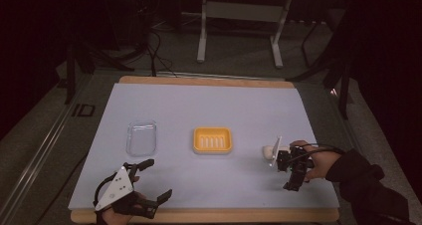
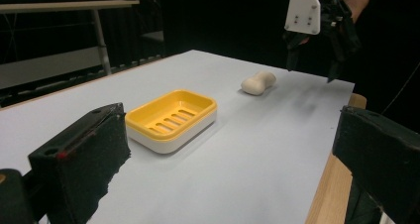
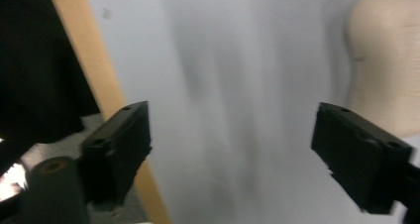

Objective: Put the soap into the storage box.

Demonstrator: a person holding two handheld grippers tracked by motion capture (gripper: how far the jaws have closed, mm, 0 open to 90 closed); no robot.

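- Nearest the table's front edge (image 1: pixel 209 216): left gripper (image 1: pixel 152 181), jaws spread wide with nothing between them, hovering low over the pale blue mat (image 1: pixel 209 110) at its near left corner.
- At the near right: right gripper (image 1: pixel 292 171), jaws likewise spread and bare, tipped steeply down toward the mat, held by a hand in a dark sleeve (image 1: pixel 368 187).
- Just beside that gripper, on its left, close but not touching: a cream, waisted bar of soap (image 1: pixel 267 152) lying flat on the mat; in the right gripper view, blurred, off to the upper right of the jaws (image 3: pixel 384 55), not between them.
- Mid-table: yellow soap dish (image 1: pixel 212 140) with 5 drain slots, white base, nothing in it.
- Left of the dish, well apart: clear plastic lid (image 1: pixel 141 138), probably the dish's cover, lying flat.
- Beyond the table: legs of a white stand (image 1: pixel 201 31) on a dark floor.
- Likely step: picking up the soap for the dish. Best done by shifting the right gripper sideways until the bar's narrow waist sits centred between both jaws, lowering close to the mat, then closing gently, as a smooth bar could squirt out of a hard or off-centre pinch.
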